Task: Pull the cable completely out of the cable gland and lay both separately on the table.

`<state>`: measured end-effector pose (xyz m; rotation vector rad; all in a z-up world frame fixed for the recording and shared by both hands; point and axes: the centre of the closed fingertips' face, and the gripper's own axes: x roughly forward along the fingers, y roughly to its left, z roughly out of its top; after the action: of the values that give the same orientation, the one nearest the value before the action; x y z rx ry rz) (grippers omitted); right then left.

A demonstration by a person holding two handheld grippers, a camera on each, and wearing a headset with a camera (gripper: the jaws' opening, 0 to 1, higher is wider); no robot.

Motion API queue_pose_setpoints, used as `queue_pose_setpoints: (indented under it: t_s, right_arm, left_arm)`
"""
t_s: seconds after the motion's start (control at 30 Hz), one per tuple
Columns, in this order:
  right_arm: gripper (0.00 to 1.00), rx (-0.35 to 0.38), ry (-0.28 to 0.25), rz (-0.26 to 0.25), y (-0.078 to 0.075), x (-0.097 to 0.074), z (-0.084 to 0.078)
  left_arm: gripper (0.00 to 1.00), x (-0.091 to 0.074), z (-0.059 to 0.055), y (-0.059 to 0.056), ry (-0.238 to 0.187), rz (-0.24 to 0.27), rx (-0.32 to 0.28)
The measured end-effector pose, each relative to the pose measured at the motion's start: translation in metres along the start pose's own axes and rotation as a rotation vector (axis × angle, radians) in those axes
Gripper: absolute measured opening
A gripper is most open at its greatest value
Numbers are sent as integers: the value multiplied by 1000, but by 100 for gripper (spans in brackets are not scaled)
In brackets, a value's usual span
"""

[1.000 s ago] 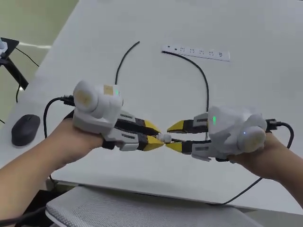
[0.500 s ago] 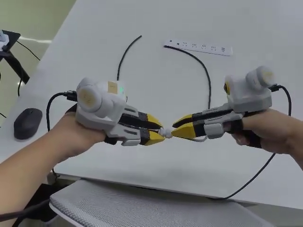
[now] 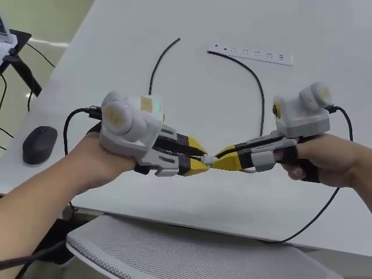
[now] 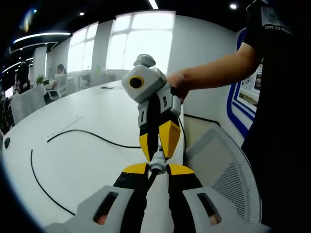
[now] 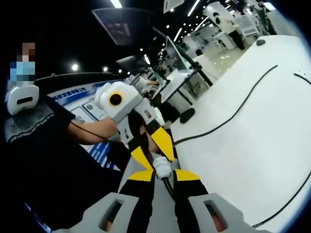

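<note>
A small white cable gland hangs in the air above the table's near edge, between two yellow-tipped grippers that meet nose to nose. My left gripper comes in from the left and is shut on the gland. My right gripper comes in from the right with its jaws shut. In the right gripper view a short black cable runs from the gland back between the jaws of my right gripper. The far end of the cable is hidden.
A white power strip lies at the back of the white table, and its black lead curves toward the right hand. Another black cord lies left of it. A mouse sits far left. A grey mesh chair stands below the table edge.
My right gripper has rolled upright and its jaws, open a second ago, have shut close to the gland. Both grippers sit slightly higher and nearer each other.
</note>
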<state>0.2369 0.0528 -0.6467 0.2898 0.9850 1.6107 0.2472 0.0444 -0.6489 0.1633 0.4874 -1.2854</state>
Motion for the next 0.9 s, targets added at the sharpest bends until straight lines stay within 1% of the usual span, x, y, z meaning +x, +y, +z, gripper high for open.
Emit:
queue_pose_setpoints:
  t_s: [0.07, 0.13, 0.17, 0.2, 0.23, 0.3, 0.37, 0.4, 0.43, 0.5, 0.53, 0.57, 0.6, 0.63, 0.67, 0.77, 0.8, 0.87, 0.9]
  right_arm:
    - [9, 2, -5, 10, 2, 0, 1]
    - [9, -1, -2, 7, 0, -1, 1]
    - [9, -34, 0, 0, 1, -1, 1]
    - [8, -54, 7, -2, 1, -1, 0]
    - [8, -99, 15, -20, 0, -1, 0]
    - [8, -158, 31, -45, 0, -1, -1]
    - [8, -251, 57, -77, 0, 0, -2]
    - [8, -320, 70, -105, 0, 0, -3]
    - [8, -357, 84, -117, 2, 1, -4]
    - [7, -433, 94, -153, 3, 1, -4]
    - [7, -481, 103, -181, 3, 1, -4]
    - [7, -515, 108, -198, 3, 1, -4]
    - [7, -558, 112, -229, 3, 1, -4]
    - [7, -587, 124, -243, 3, 0, -5]
    - [7, -633, 131, -272, 3, 0, -5]
    - [7, -743, 156, -327, 3, 0, -7]
    - [7, -764, 161, -343, 1, -2, -7]
    - [7, -837, 177, -382, -1, -2, -8]
    - [7, -889, 195, -405, -1, -2, -8]
  left_arm:
    - [15, 0, 0, 1, 1, 1, 2]
    - [15, 0, 0, 1, 1, 1, -2]
    - [15, 1, 0, 1, 2, 2, -3]
    - [15, 1, -1, 1, 3, 0, -17]
    - [15, 1, -1, 1, 4, 0, -19]
    - [15, 2, -2, 1, 8, 2, -24]
    - [15, 2, -3, 0, 12, -2, -35]
    - [15, 2, -4, 0, 14, -2, -36]
    - [15, 2, -4, -1, 15, -4, -44]
    - [15, 2, -4, -1, 15, -6, -54]
    - [15, 2, -4, -1, 15, -6, -57]
    - [15, 2, -4, -2, 13, -5, -61]
    - [15, 2, -4, -2, 12, -4, -70]
    - [15, 2, -4, -2, 11, -6, -78]
    - [15, 3, -3, -2, 9, -5, -79]
    - [15, 3, -3, -5, 5, -4, -95]
    - [15, 3, -3, -5, 4, -3, -97]
    - [15, 4, -2, -6, 2, 1, -111]
    - [15, 4, -2, -6, 2, 2, -118]
